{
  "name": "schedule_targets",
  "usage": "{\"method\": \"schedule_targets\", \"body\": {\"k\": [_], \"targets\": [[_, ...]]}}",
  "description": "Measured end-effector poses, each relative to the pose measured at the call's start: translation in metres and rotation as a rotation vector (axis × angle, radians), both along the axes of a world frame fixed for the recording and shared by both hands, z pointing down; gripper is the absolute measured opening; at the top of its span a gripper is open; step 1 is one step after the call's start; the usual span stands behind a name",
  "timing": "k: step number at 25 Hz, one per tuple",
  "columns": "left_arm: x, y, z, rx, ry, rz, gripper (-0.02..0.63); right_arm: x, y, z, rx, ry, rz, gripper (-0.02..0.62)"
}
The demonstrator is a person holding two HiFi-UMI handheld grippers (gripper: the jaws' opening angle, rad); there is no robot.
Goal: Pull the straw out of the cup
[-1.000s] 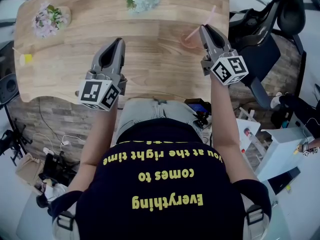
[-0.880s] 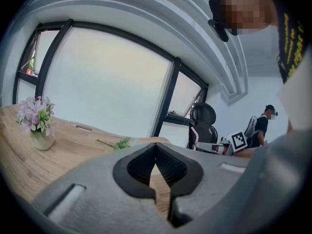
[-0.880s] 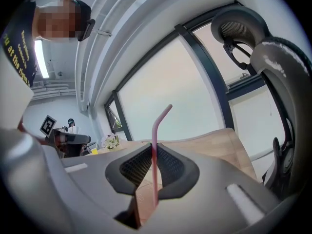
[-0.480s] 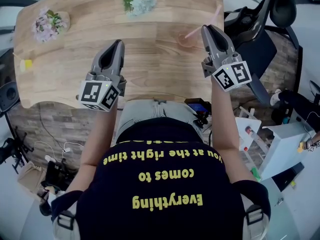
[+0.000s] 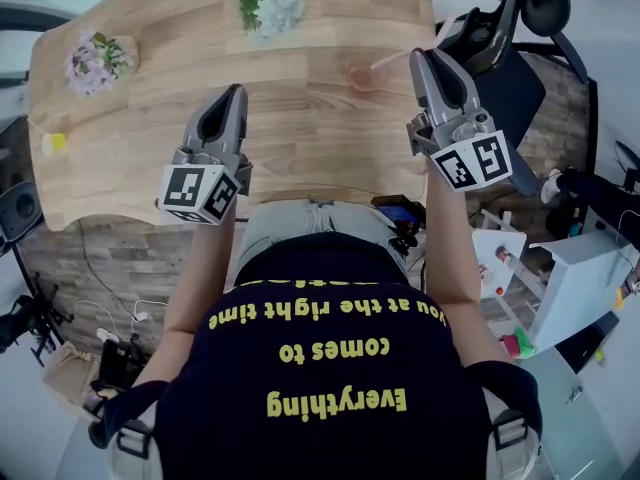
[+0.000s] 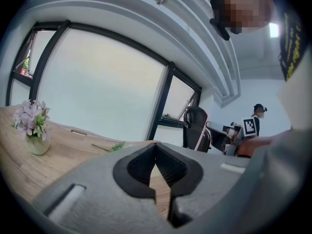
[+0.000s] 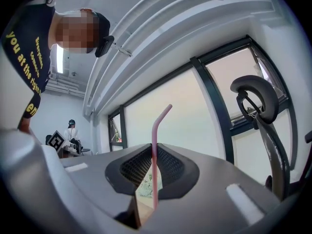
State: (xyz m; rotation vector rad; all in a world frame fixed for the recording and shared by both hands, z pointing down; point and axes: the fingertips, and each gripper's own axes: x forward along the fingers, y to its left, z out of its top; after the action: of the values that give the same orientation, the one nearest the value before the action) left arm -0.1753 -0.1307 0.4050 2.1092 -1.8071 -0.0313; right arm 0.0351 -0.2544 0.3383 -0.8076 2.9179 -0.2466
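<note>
Lower end of the straw (image 7: 154, 130) is hidden behind the R gripper's (image 7: 152, 149) own jaws, so can't tell if it's clear of the cup (image 5: 362, 76) or still in it. Cup is small & faint in the head view, just left of the R jaw tips. R gripper is pinched on the straw, bent tip sticking up above the jaws. It's held approx level over the table's (image 5: 300, 138) right edge, forearm straight out. L gripper (image 5: 236, 90) hangs over the table's near middle, tilted slightly down, jaws closed w/ nothing in them. Farther off: flower sprig (image 5: 268, 6) at the far edge, vase (image 5: 95, 53) far left, chair (image 5: 500, 38) beyond the right edge.
</note>
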Motion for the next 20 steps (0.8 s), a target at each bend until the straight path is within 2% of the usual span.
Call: {"method": "schedule_targets", "body": {"k": [10,20], "targets": [[0.013,0.007,-0.005,0.015,-0.002,0.045,0.002,0.025,0.018,-0.018,0.042,-0.007,0.053,0.04],[0.025,0.007,-0.003,0.012,0.002,0.107,0.002,0.046,0.027,-0.009,0.024,0.025,0.124,0.04]]}}
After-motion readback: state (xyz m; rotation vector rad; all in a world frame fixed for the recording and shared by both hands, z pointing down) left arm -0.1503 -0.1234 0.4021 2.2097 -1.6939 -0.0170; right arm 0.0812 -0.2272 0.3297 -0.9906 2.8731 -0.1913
